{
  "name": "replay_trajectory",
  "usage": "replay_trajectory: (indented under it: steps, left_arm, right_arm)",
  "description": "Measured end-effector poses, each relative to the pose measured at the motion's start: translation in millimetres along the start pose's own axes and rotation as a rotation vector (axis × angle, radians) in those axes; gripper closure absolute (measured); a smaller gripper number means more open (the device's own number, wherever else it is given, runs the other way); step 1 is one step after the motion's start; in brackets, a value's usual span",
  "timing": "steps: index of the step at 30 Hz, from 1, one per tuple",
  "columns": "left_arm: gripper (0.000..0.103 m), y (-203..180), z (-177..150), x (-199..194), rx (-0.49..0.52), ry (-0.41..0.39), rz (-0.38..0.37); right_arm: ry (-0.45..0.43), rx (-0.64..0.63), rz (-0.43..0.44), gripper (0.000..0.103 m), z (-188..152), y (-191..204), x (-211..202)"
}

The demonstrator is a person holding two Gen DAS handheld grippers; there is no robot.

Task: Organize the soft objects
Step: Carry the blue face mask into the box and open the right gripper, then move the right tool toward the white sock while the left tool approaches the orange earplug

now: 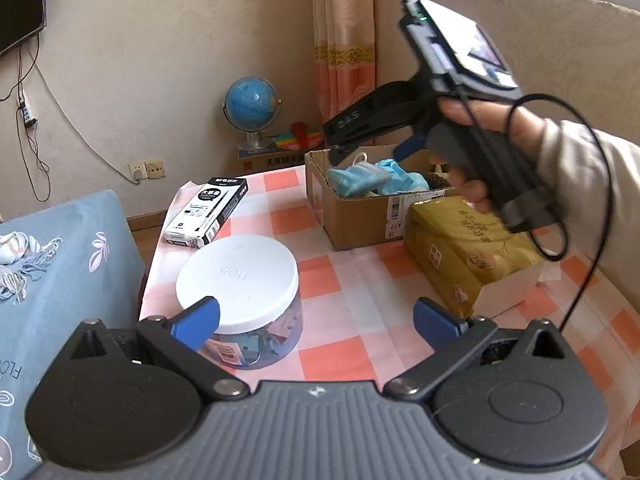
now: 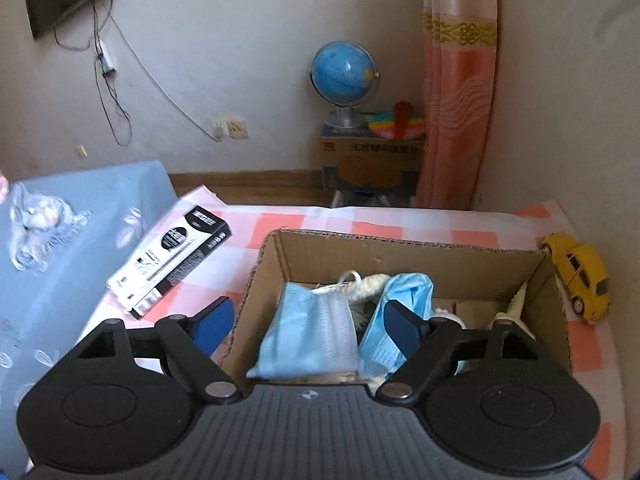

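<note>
Blue face masks (image 2: 308,332) (inside the brown cardboard box (image 2: 400,252)) are seen at twelve o'clock below the wide-open, empty right gripper (image 2: 308,320).

Rough brown corrugated cardboard box (image 2: 400,256); thin crinkled blue masks (image 2: 308,332) inside. Smooth matt white plastic lid (image 1: 238,280) over clear jar. Soft checked cloth (image 1: 348,280) covering the surface. Glossy yellow toy car (image 2: 580,276).

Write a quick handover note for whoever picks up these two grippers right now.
Right gripper: open, empty, over the cardboard box.
Left gripper: open, empty, above the table by the white-lidded jar.
In the box: blue masks and other soft bits.
Left: no loose soft items show on the table; check the bundle on the blue cover.
</note>
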State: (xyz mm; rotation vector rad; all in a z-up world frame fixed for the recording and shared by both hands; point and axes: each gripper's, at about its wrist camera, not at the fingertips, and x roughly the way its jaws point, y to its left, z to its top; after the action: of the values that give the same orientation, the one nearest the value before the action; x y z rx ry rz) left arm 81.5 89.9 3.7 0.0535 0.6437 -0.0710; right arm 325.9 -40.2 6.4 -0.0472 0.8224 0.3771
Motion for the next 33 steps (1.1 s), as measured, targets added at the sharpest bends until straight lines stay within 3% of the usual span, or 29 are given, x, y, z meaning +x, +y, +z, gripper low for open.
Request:
replay_trajectory:
  steps: [6, 15, 24, 33]
  left_arm:
    - [0.000, -1.0, 0.0, 2.0, -0.012, 0.005, -0.015]
    - [0.000, -13.0, -0.3, -7.0, 0.009, 0.010, -0.038]
    - [0.000, -30.2, -2.3, -14.0, 0.041, 0.015, -0.086]
    - [0.000, -55.1, -1.4, -8.1, 0.073, 0.043, -0.152]
  right_arm:
    - [-0.060, -0.022, -0.020, 0.000, -8.4, -7.5, -41.7]
    - [-0.078, -0.046, -0.069, 0.000, -40.5, -24.2, -96.5]
    - [-0.113, -0.023, -0.218, 0.000, -108.4, -59.8, -149.1]
    - [-0.083, 0.086, -0.321, 0.000, -175.6, -96.3, -158.4]
